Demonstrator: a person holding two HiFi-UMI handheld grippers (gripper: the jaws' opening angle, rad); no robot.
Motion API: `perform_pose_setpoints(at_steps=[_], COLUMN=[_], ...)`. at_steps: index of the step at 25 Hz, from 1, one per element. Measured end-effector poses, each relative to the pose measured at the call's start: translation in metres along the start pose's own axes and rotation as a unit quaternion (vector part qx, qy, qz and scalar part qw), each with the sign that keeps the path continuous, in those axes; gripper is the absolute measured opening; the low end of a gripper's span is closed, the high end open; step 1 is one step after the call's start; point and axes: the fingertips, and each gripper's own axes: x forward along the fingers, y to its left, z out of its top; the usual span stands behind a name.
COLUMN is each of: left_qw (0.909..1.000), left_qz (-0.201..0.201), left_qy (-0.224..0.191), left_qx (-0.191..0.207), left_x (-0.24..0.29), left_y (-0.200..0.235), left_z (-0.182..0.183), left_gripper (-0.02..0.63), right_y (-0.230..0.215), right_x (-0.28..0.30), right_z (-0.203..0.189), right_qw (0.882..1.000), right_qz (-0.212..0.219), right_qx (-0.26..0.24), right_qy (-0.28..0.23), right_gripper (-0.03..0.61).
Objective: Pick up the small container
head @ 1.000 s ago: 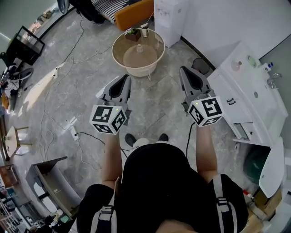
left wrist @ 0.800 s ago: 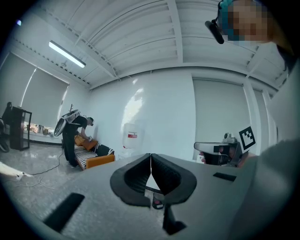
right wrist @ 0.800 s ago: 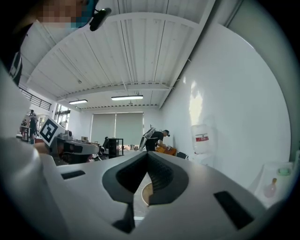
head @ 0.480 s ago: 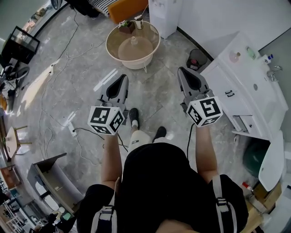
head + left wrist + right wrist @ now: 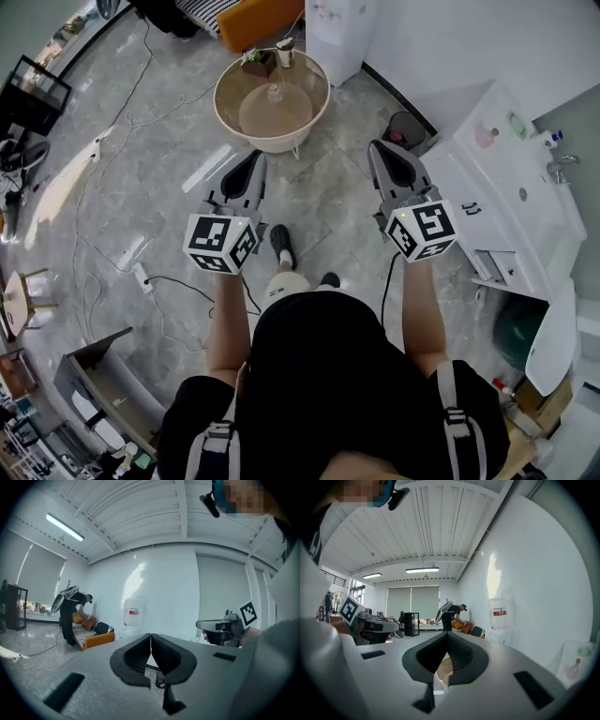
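The small container (image 5: 284, 51), pale with a dark top, stands at the far rim of a round glass-topped table (image 5: 225, 111), beside a small potted plant (image 5: 259, 63). Both grippers are held out above the floor, short of the table. My left gripper (image 5: 254, 158) is shut with nothing between its jaws; its own view shows the tips (image 5: 150, 635) meeting. My right gripper (image 5: 382, 148) is shut and empty too, its tips (image 5: 447, 633) touching. In the right gripper view, part of the table (image 5: 442, 668) shows below the jaws.
A white counter with a sink (image 5: 514, 201) runs along the right. A dark bin (image 5: 403, 130) stands by the wall, a white water dispenser (image 5: 330, 22) behind the table, and an orange sofa (image 5: 257, 17) beyond. Cables (image 5: 150, 277) trail over the floor at left. A person (image 5: 71, 615) bends over the sofa.
The person holding the grippers has stepped forward: a foot now shows ahead and the table sits a little closer. Both grippers stay shut and level.
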Motion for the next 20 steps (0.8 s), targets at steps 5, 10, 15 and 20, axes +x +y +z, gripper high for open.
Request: perform_pose_setpoints(at_steps=[5,10,15,20], left_qw=[0.9998,0.9997,0.9997,0.9996], left_qz=[0.002,-0.007,-0.019,-0.027], left_qy=[-0.017,-0.019,-0.007,0.004], left_qx=[0.006,0.015,0.015,0.004], left_x=[0.027,0.047,0.060,0.074], left_y=[0.060,0.113,0.160,0.188], left_z=[0.029,0.042,0.039,0.027], left_gripper=[0.020,0.020,0.020,0.020], right_y=[-0.001,0.007,0.019,0.024], right_x=[0.065,0.126,0.175,0.204], right_z=[0.029,0.038,0.038,0.023], right_qw=[1.000,1.000,1.000,1.000], right_qz=[-0.005,-0.007,-0.016,-0.020], right_qx=[-0.012,-0.015,-0.010,-0.007], right_qy=[-0.013,-0.017,-0.015,0.002], right_gripper=[0.005,0.005,0.004,0.005])
